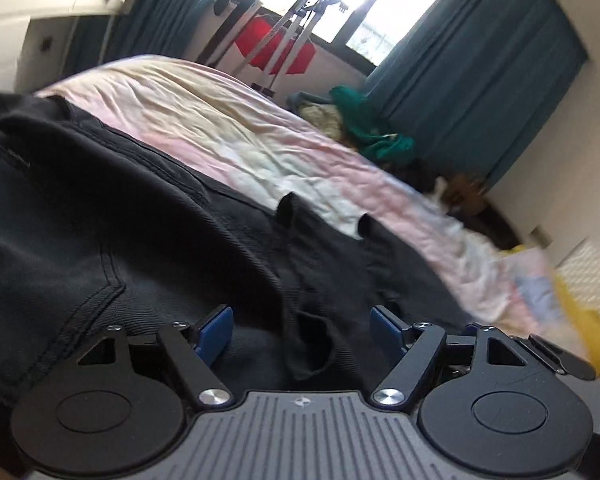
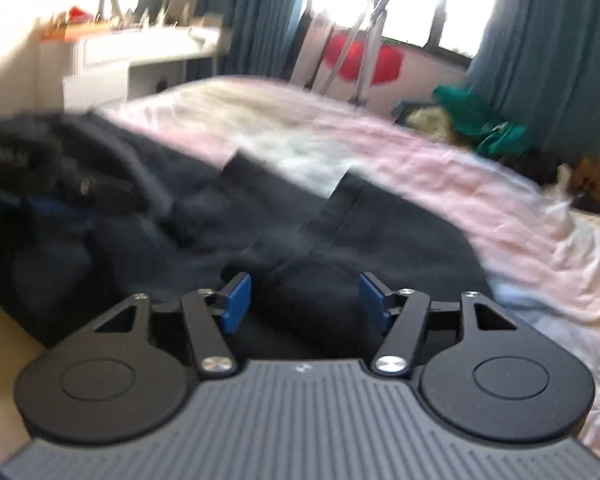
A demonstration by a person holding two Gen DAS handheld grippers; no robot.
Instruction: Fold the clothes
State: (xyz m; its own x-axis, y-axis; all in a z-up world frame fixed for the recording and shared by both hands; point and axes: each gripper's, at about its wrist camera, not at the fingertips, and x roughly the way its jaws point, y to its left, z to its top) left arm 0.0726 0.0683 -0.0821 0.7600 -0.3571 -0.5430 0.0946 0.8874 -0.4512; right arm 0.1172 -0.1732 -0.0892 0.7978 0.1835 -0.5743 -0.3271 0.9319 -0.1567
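On the bed (image 1: 260, 128), your left gripper (image 1: 302, 330) and right gripper (image 2: 304, 300) gape wide over the black garment (image 1: 120, 220); pinch seams squarely, not loose bunches.

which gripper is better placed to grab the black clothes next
Left, by a little. The left gripper is open with a raised fold of the black clothes between its pads; the right gripper is open over flatter cloth.

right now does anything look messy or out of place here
Yes. The black garment lies rumpled on the bed, not yet folded. Beyond the bed's far side, green clothes sit in a loose heap. Both grippers are open.
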